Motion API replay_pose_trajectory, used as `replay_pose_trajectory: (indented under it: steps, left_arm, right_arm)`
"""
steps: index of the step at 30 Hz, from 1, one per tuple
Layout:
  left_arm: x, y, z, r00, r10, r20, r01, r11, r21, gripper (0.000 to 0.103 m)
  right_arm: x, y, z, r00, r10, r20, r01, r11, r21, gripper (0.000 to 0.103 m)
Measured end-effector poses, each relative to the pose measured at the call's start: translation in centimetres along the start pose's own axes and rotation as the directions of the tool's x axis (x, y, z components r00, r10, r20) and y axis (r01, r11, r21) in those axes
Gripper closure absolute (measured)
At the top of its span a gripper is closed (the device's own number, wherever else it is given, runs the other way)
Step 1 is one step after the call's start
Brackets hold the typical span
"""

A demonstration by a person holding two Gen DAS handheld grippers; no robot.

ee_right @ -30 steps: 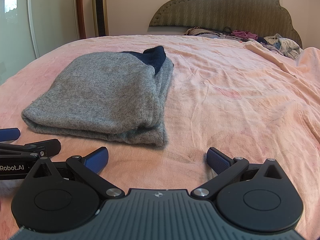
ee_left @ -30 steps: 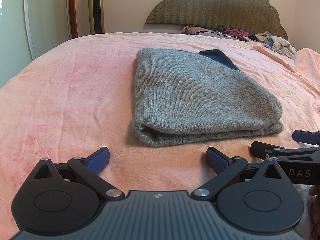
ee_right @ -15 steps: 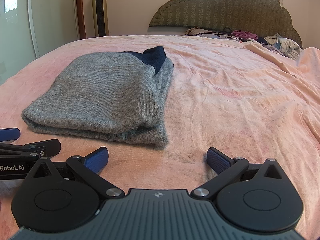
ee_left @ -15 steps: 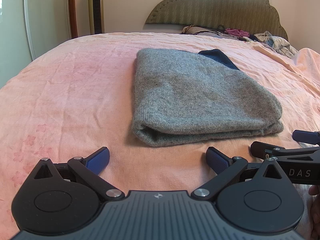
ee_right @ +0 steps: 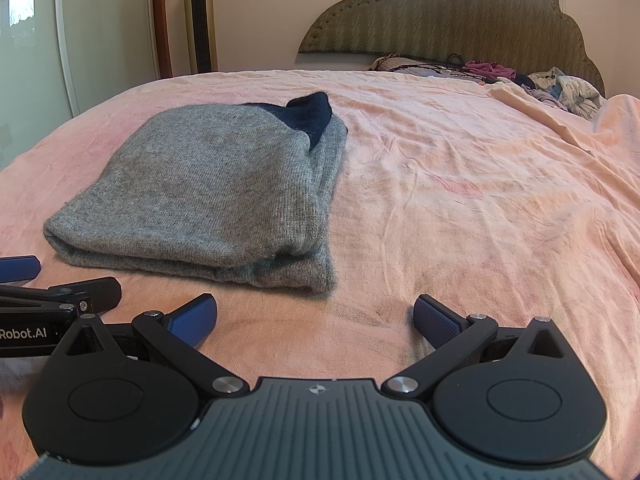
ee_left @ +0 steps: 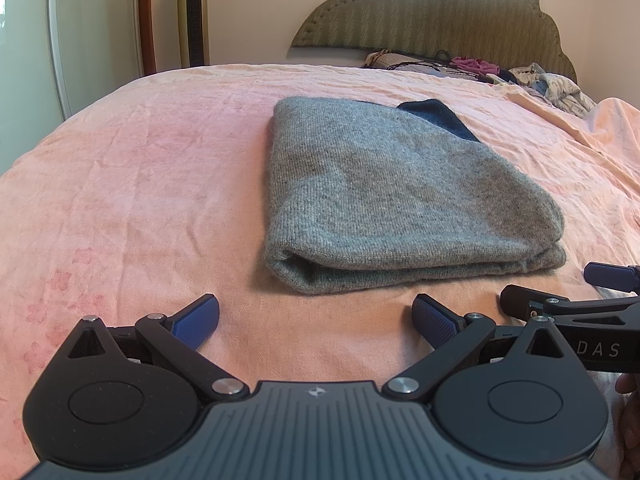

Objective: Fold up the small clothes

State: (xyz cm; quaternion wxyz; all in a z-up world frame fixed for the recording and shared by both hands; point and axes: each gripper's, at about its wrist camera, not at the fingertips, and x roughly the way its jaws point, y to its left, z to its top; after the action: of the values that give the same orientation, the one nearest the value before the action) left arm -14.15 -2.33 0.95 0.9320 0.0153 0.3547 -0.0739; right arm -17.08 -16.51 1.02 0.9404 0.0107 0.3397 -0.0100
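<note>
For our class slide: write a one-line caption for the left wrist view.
Open left gripper hovers before a folded grey sweater on a pink bedsheet.

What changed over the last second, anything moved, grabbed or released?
Nothing visibly changed. The left gripper and right gripper sit open and empty just short of the folded grey sweater, which lies in the same place on the pink bedsheet, dark blue part at its far end as before.
</note>
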Motion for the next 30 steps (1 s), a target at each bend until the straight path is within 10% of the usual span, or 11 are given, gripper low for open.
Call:
replay_pose_trajectory:
  steps: [30]
  left_arm:
    - [0.2, 0.2, 0.9, 0.999, 0.006, -0.042, -0.007, 0.999, -0.036, 0.0]
  right_arm:
    - [-0.01, -0.66, 0.65, 1.0, 0.004, -0.011, -0.003, 0.995, 0.096, 0.0]
